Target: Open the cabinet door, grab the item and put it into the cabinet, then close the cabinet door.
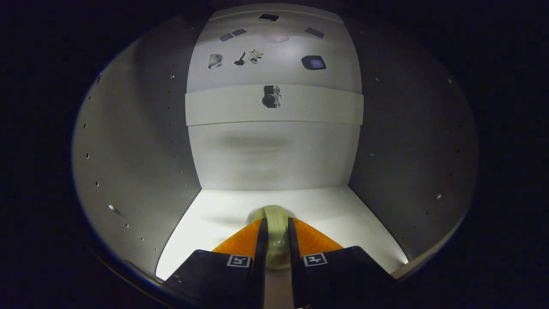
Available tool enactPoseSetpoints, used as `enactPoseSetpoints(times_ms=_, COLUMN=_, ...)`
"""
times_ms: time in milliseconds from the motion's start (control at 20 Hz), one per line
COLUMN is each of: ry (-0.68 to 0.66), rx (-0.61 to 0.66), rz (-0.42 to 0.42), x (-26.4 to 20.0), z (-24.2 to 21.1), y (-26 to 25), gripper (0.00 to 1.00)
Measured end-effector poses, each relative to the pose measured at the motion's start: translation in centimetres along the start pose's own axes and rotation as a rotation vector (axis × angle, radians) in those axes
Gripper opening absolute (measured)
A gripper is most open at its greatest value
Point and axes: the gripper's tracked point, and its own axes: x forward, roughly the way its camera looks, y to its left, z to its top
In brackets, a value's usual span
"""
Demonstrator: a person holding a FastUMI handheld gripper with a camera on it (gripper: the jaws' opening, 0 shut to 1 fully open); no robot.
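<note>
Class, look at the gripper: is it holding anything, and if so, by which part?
Yes. The gripper holds a pale roll of tape, its fingers pressing on the roll's two flat sides, inside the cabinet.

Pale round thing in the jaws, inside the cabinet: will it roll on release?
Probably: the pale round item looks curved, so it may roll across the smooth cabinet floor. The gripper pinches it without visible deformation, suggesting it is fairly stiff.

The cabinet [128, 150] is plain white inside, its side walls shaded grey; the roll of tape [274, 227] is translucent pale yellow-green.
</note>
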Motion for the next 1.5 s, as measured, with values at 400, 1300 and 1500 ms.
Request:
enactPoseSetpoints(times_ms=400, ry=-0.128, rx=0.04, rz=0.056, x=-2.4, z=3.5, y=1.0, gripper=0.51)
enactPoseSetpoints(times_ms=1300, ry=-0.33, rx=0.035, rz=0.054, x=-32.2, z=3.7, y=3.5, gripper=0.98)
enactPoseSetpoints(times_ms=1500, ry=-0.319, rx=0.087, rz=-0.005, x=-36.9, z=1.7, y=1.2, gripper=0.99)
